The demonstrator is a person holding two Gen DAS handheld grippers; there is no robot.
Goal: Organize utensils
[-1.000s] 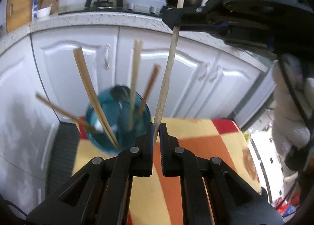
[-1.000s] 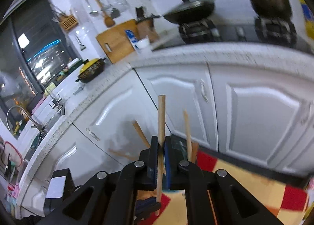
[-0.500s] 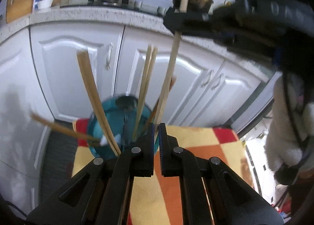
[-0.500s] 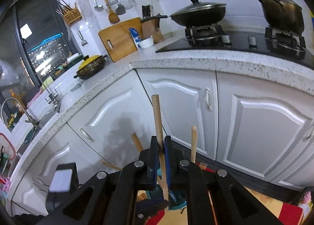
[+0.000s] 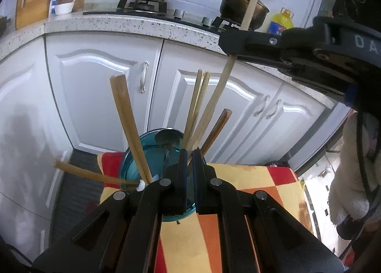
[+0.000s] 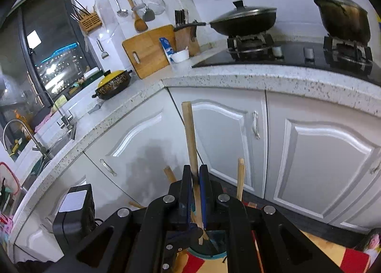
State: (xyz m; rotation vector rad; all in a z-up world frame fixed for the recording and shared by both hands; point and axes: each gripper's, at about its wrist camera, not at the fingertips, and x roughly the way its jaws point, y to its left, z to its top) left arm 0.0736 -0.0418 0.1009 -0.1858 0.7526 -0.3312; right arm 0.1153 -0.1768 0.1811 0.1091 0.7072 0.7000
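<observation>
Left wrist view settles the geometry: the right hand-held gripper [image 5: 228, 43] comes in from 3 o'clock, clenched on a long wooden chopstick [image 5: 215, 104] near its upper end. The stick's long axis runs steeply from 1 o'clock down toward 7 o'clock, and its lower tip drops behind the left hand-held gripper [image 5: 189, 161], so I cannot tell whether it already rests inside the blue glass cup [image 5: 152, 154]. That cup stands on the checked cloth [image 5: 250, 177] directly ahead of the left jaws, at their 11 o'clock, already holding several other chopsticks [image 5: 128, 125] and a metal spoon [image 5: 167, 136]. The left jaws are pressed together with nothing visibly between them. In the right wrist view the same stick [image 6: 191, 144] rises nearly upright from between the right hand-held gripper's [image 6: 195, 177] closed jaws, with the cup's rim [image 6: 214, 252] just below at 6 o'clock. By my reading the right hand alone carries the move: the stick must slide down along its own axis into the cup.
</observation>
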